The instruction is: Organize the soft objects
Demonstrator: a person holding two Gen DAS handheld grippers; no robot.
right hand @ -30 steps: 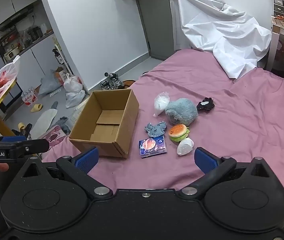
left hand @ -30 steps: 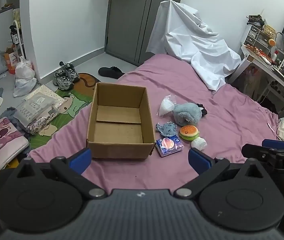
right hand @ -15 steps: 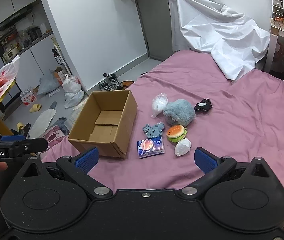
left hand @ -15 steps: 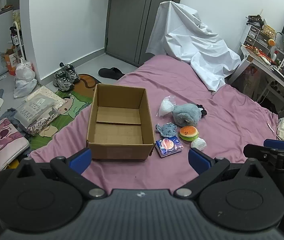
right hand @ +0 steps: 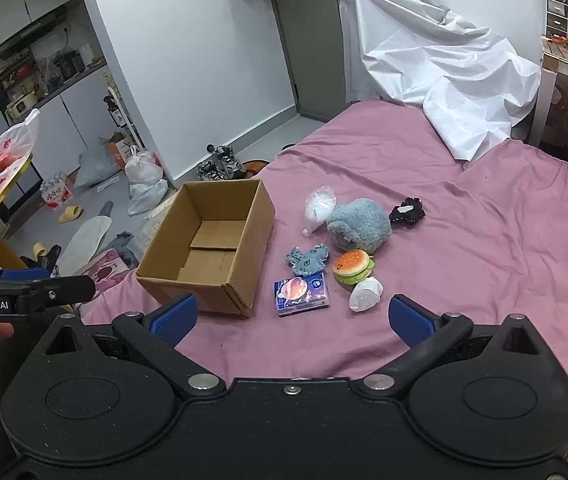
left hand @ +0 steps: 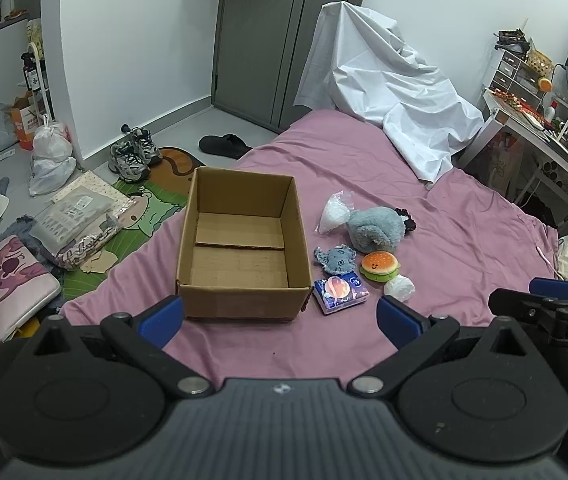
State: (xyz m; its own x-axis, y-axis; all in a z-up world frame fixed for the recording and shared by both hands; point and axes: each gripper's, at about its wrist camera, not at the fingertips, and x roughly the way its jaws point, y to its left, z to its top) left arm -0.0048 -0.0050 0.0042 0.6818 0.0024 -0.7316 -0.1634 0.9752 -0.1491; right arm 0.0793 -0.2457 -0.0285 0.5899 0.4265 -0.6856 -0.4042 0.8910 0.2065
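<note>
An empty open cardboard box (left hand: 240, 264) (right hand: 208, 248) sits on the pink bed. To its right lie several soft objects: a grey plush (left hand: 371, 230) (right hand: 357, 226), a small blue plush (left hand: 333, 258) (right hand: 307, 260), a burger toy (left hand: 379, 265) (right hand: 352, 267), a tissue pack (left hand: 339, 289) (right hand: 301, 294), a white wad (left hand: 399, 287) (right hand: 365, 294), a clear bag (left hand: 333, 212) (right hand: 317, 208) and a black scrunchie (left hand: 407, 222) (right hand: 407, 211). My left gripper (left hand: 280, 318) is open and empty, near the box's front. My right gripper (right hand: 291, 320) is open and empty, in front of the tissue pack.
A white sheet (left hand: 387, 84) drapes over the bed's far end. Shoes (left hand: 134, 154), bags and a mat lie on the floor left of the bed. A cluttered desk (left hand: 543, 120) stands at the right. Each gripper shows at the edge of the other's view.
Both views have drifted slightly; the objects sit a little lower and nearer in the right wrist view. Both grippers stay open and empty. Nothing on the bed has moved.
</note>
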